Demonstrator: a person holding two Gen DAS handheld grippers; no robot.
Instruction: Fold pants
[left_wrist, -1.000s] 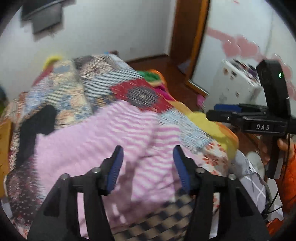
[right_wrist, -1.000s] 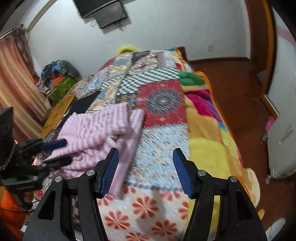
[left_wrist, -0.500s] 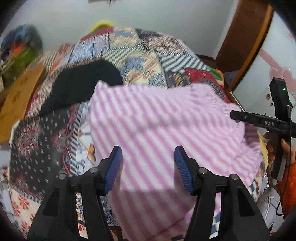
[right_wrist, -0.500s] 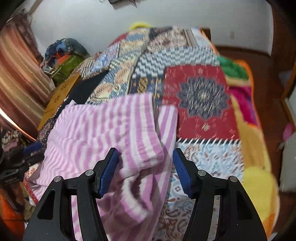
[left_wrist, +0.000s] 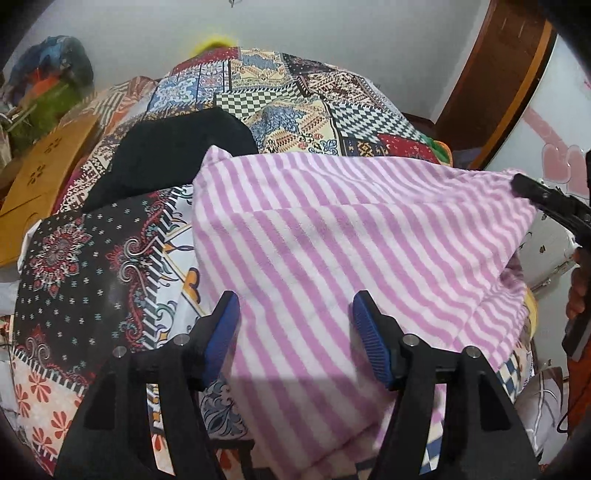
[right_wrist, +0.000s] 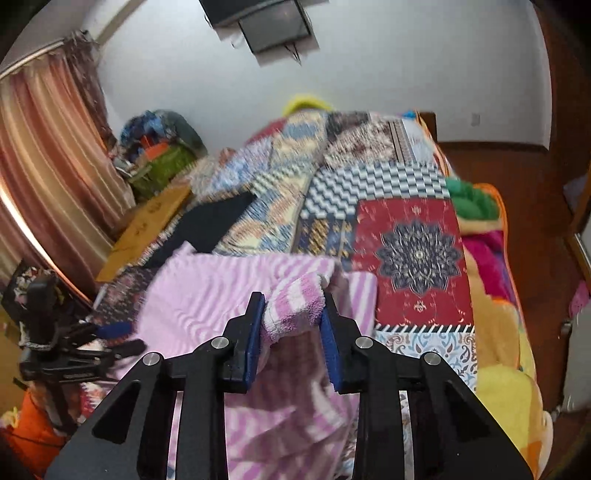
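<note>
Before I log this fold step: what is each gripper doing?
Left gripper: jaws opening, above the striped pants, gripping nothing.
Right gripper: jaws closing on a bunched pants edge.

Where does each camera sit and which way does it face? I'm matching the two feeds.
Left wrist: on the left gripper, angled down over the striped pants; own open fingers, right gripper at the frame's right edge.
Right wrist: on the right gripper, jaws closing on a pants fold, looking up the bed; left gripper at left.
Shared: pants, patchwork quilt, black cloth.
</note>
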